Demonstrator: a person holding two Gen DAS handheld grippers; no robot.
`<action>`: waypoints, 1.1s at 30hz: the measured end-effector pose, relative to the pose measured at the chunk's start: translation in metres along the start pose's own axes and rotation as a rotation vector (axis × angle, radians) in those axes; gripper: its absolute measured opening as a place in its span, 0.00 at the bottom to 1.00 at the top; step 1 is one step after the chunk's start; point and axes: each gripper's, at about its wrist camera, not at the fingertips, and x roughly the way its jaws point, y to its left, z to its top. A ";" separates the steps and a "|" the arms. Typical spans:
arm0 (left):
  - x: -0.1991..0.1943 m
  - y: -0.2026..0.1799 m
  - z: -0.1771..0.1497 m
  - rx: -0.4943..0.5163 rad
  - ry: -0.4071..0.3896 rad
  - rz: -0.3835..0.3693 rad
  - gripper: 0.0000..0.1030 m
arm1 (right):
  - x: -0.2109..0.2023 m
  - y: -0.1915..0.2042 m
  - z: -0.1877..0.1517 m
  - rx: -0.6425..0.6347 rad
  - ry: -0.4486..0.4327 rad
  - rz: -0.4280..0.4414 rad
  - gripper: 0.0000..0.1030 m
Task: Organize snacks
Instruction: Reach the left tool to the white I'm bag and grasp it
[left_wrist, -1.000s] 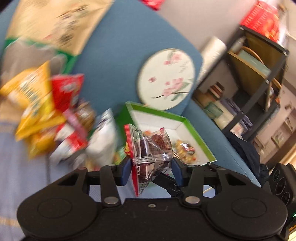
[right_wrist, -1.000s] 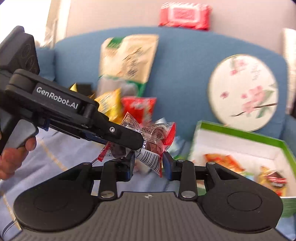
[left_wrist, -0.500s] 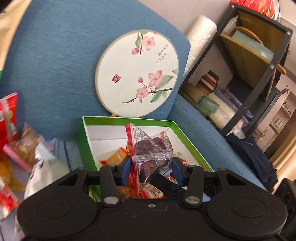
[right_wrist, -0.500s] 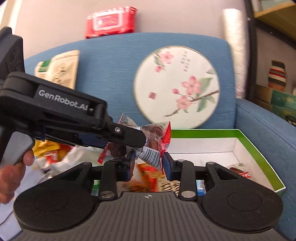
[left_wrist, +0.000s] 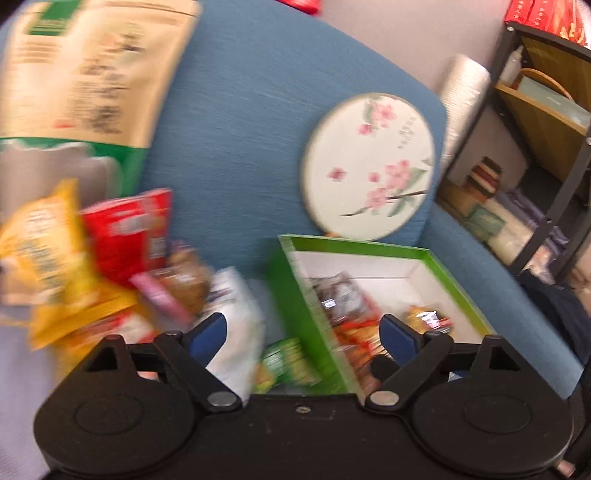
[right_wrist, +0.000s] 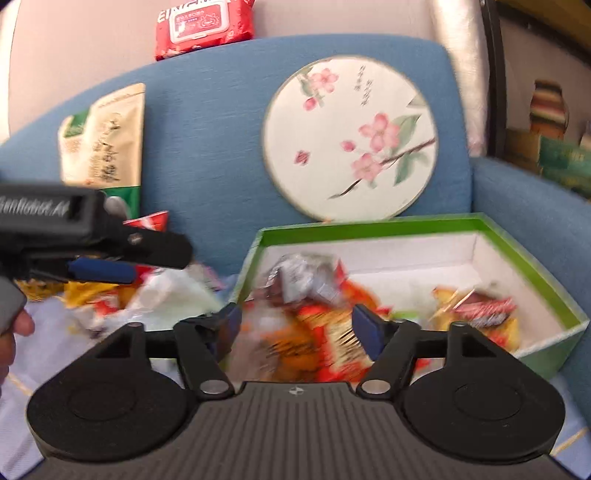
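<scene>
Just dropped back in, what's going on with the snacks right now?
A person is sorting snacks on a blue sofa into a green box. Both the left gripper and the right gripper have jaws opening with nothing between them. A clear wrapped snack lies in the box; a loose pile waits beside it.

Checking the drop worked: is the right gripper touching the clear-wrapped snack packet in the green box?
Apart. In the right wrist view the right gripper, jaws opening, holds nothing; the clear-wrapped snack packet lies beyond the pads inside the green box.

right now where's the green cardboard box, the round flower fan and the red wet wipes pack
green cardboard box (right_wrist: 532, 273), right wrist view, right rim
round flower fan (right_wrist: 351, 136), right wrist view, face centre
red wet wipes pack (right_wrist: 203, 27), right wrist view, front
</scene>
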 end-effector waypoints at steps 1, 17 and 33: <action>-0.009 0.007 -0.004 -0.009 -0.005 0.004 1.00 | -0.001 0.003 -0.001 0.014 0.015 0.026 1.00; -0.039 0.068 -0.016 -0.103 -0.004 0.096 1.00 | -0.015 0.076 -0.020 -0.201 0.055 0.292 1.00; 0.052 0.037 0.007 0.039 0.125 0.082 0.09 | -0.015 0.070 -0.018 -0.202 0.092 0.303 1.00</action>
